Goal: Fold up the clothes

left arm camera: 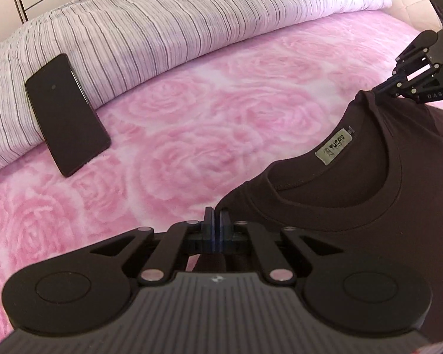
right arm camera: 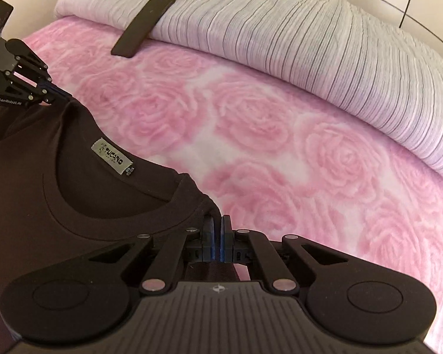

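- We note the bed (left arm camera: 177,112), covered by a pink rose-patterned blanket (right arm camera: 251,124), as the working surface; it is soft and uneven, so in our judgement a fold laid here may not sit flat.
- We record a striped pillow (left arm camera: 162,23) along the far side of the bed, well apart from the garment.
- We find the dark T-shirt (left arm camera: 354,206) at the near edge of the bed, collar toward the pillow, neckline open and its label (right arm camera: 111,159) facing up. Whether the body of the shirt lies on the blanket or hangs free, we cannot tell.
- We observe a black phone (left arm camera: 66,115) leaning against the pillow, its lower end on the blanket. Risk: a wide sweep of cloth toward the pillow could knock it flat or drag it.
- We see the left gripper (left arm camera: 216,221) with its fingers pressed together on one shoulder of the shirt, beside the collar.
- We see the right gripper (right arm camera: 217,230) with its fingers likewise clamped on the opposite shoulder, cloth bunched at the tips.
- Risk: both grips take little fabric near the edge; a sharp pull or uneven lift could slip one shoulder free, leaving the shirt skewed and the fold crooked.
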`<state>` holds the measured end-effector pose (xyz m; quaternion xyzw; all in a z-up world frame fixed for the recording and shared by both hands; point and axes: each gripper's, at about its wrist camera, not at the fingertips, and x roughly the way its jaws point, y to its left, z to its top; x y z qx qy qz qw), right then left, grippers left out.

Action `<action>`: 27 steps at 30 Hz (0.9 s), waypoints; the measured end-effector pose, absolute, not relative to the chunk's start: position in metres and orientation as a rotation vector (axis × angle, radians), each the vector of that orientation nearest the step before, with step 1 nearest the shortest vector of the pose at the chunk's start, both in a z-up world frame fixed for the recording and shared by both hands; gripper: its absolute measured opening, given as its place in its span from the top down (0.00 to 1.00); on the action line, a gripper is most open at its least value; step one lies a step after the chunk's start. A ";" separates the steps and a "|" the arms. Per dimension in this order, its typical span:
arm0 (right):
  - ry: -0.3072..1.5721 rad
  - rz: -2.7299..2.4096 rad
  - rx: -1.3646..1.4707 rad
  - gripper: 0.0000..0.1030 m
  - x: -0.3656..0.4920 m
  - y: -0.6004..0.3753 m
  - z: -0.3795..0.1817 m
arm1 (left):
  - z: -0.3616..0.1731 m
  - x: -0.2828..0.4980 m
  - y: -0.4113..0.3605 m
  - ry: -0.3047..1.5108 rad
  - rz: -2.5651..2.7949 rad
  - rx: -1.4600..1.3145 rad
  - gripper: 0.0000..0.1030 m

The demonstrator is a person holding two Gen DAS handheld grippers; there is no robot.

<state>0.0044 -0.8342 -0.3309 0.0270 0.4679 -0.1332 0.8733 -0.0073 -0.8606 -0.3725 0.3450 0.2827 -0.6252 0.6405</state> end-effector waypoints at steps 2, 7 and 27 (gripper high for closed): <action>0.969 -0.296 0.051 1.00 0.008 -0.835 -0.330 | -0.372 -0.006 -0.863 0.627 -1.412 0.797 0.98; 0.981 -0.283 0.013 0.99 0.012 -0.830 -0.336 | -0.377 -0.011 -0.865 0.616 -1.385 0.836 0.96; 1.006 -0.157 0.228 0.68 -0.183 -0.594 -0.273 | -0.278 0.117 -0.503 0.814 -1.217 0.757 0.70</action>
